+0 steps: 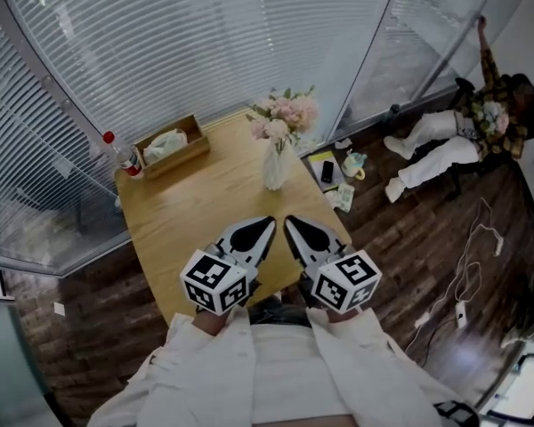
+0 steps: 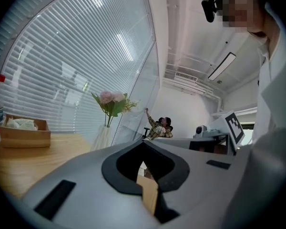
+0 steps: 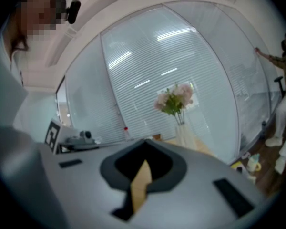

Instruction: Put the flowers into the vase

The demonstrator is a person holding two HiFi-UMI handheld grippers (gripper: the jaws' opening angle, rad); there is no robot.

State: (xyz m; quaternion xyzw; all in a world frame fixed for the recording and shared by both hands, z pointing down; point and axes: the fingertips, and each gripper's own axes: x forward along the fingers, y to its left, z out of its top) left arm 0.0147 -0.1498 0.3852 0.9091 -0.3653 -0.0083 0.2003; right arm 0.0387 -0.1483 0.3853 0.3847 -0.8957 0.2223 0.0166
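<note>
- The left gripper [image 1: 267, 223] hovered over the near edge of the desk [image 1: 205, 205], its fingers pressed together on nothing.
- The right gripper [image 1: 290, 222] sat just beside it, fingers likewise closed and empty.
- Farther along the desk, a white vase [image 1: 275, 169] stood upright with the pink flowers [image 1: 285, 114] in it, well apart from both grippers.
- At the far left corner stood a wooden box [image 1: 171, 145], with a bottle [image 1: 125, 156] beside it.

Pale wooden worktop [image 1: 196, 225] carrying 3 things: a white vase [image 1: 275, 169] of pink flowers [image 1: 286, 114] near its far right edge, an open wooden box [image 1: 176, 160] at the far left corner, and a red-capped bottle [image 1: 125, 156] just beside the box.
</note>
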